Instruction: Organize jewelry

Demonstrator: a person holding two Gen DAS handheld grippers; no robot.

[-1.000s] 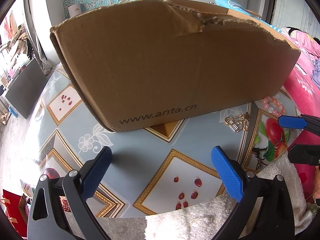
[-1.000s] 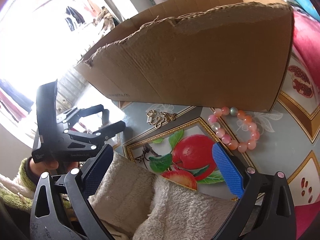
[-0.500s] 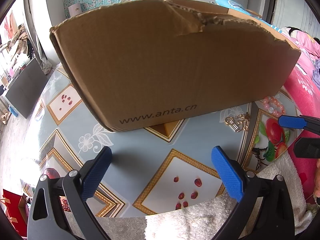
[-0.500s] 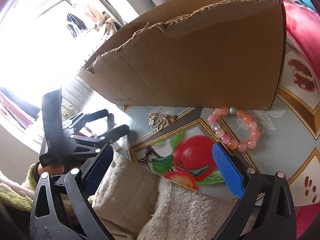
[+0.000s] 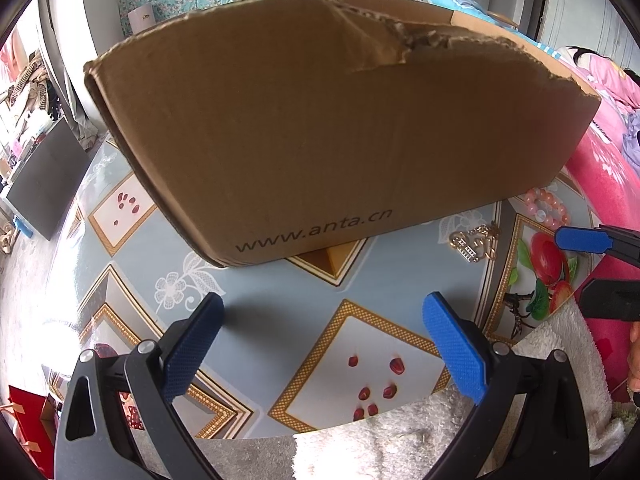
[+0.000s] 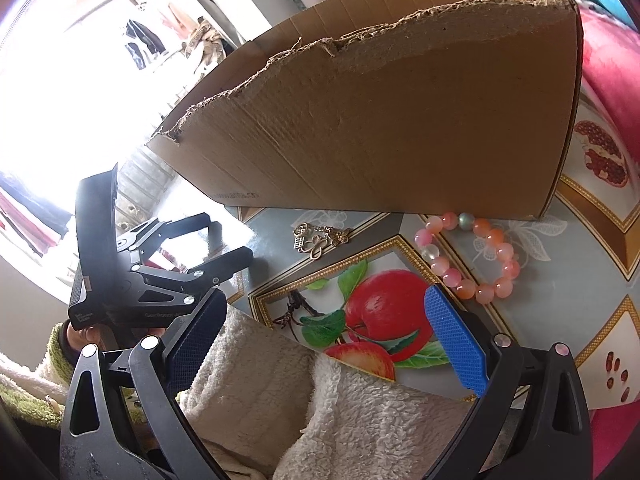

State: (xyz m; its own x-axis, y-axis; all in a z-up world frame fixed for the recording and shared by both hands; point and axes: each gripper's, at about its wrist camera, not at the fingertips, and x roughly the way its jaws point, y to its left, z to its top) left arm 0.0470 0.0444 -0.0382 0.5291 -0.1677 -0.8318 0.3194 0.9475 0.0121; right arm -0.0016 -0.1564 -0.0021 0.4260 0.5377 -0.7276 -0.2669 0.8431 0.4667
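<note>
pink and orange round-bead bracelet [image 6: 472, 256] and gold chain with charms [image 6: 320, 236] lie on the patterned tablecloth [image 6: 560, 280] near the brown cardboard box [image 6: 400, 128]; left gripper [image 5: 320, 344] and right gripper [image 6: 324, 336] hang released, empty.

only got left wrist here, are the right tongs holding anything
Observer: No. The right tongs are open and empty, just past the towel edge.
Operator: whats the bracelet like up close
Observer: The bracelet is a closed loop of pink and orange beads, with one grey-green bead next to the box.
Operator: and how does my gripper look from there
Observer: The left tongs are open, with nothing between them, and a green-cuffed hand grips the handle.
</note>
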